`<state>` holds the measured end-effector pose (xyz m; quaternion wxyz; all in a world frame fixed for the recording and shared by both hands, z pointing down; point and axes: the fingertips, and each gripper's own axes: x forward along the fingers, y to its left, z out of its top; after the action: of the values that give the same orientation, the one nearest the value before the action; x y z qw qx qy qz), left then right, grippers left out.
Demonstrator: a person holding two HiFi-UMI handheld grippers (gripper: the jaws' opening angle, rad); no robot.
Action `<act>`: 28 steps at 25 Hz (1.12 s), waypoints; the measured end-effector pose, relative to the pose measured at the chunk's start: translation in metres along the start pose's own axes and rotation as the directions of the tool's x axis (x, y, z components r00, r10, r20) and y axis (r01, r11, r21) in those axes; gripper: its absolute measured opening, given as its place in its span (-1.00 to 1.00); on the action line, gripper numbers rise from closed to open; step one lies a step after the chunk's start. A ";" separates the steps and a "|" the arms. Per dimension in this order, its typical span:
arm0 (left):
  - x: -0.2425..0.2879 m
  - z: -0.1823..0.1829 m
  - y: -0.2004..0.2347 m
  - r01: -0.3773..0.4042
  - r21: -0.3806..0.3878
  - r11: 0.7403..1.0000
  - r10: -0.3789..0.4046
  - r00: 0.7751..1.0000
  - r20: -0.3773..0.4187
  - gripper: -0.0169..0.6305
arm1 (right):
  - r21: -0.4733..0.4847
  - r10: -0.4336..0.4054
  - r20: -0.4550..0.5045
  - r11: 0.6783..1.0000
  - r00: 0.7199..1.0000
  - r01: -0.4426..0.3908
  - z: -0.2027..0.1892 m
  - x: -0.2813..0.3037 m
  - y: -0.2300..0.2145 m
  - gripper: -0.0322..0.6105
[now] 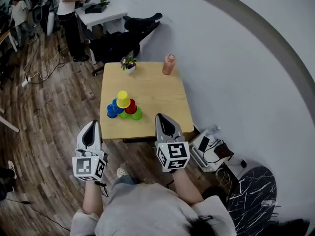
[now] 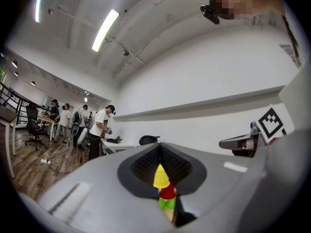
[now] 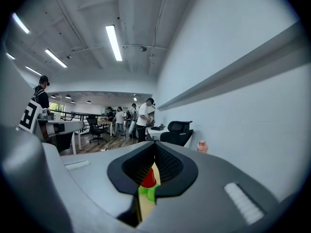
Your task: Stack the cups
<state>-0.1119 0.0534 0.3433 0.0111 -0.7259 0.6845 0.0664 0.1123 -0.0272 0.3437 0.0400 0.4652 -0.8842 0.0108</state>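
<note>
Right claw (image 1: 161, 117) (closed, empty) short of cups (image 1: 123, 107)

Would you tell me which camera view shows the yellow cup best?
The head view: the yellow cup sits whole atop the other cups. The left gripper view shows it small and distant; the right gripper view shows only a red cup and green cups.
</note>
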 end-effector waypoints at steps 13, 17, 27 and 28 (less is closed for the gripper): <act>-0.049 0.011 -0.033 -0.025 -0.026 0.999 0.026 0.999 0.029 -0.77 | 0.015 -0.018 0.061 1.000 0.998 0.017 0.003 -0.073 -0.004 -0.89; -0.060 0.011 -0.040 -0.019 -0.024 1.000 0.020 0.999 0.033 -0.77 | 0.013 -0.018 0.068 1.000 0.998 0.017 0.003 -0.085 -0.002 -0.89; -0.067 0.019 -0.052 -0.009 -0.016 1.000 0.010 0.998 0.054 -0.77 | 0.009 -0.017 0.078 1.000 0.997 0.016 0.005 -0.097 0.000 -0.89; -0.067 0.019 -0.053 -0.009 -0.014 1.000 0.009 0.998 0.056 -0.77 | 0.008 -0.018 0.077 1.000 0.997 0.017 0.005 -0.097 0.000 -0.89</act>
<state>-0.0643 0.1252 0.3278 0.0248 -0.7207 0.6867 0.0913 0.1668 0.0522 0.3312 0.0043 0.4732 -0.8809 -0.0044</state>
